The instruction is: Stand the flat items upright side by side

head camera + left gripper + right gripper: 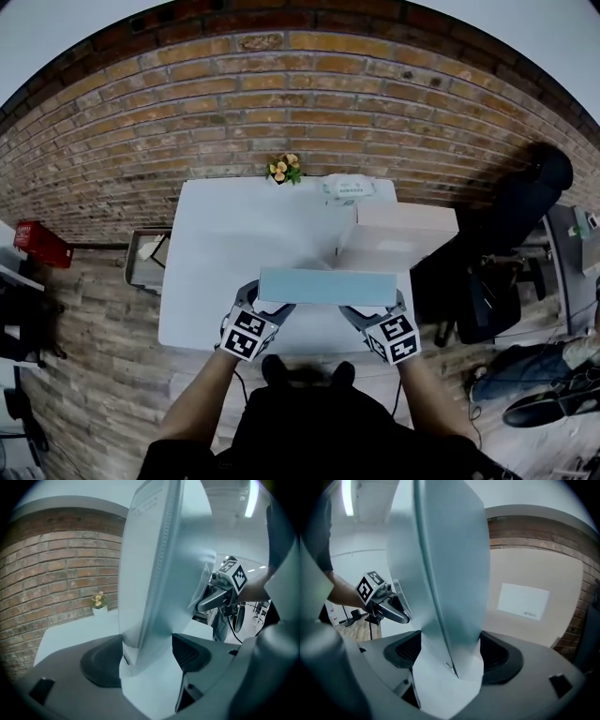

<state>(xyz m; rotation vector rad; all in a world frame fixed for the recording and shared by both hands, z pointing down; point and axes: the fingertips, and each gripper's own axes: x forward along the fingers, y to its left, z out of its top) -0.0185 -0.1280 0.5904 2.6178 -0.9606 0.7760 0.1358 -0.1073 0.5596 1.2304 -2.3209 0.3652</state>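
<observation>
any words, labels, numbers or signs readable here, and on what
Nothing here reads clearly.
Held flat box: faint print along its top edge, too blurred.
Label on the white box: one small line, too small.
Packet at the table's far edge: dark mark, too small.
Cubes on the left gripper and right gripper: black-and-white square patterns, no letters.

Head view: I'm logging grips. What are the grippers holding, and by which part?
One flat pale-blue item, shared by both: the left gripper clamps its left end, the right gripper its right end.
</observation>
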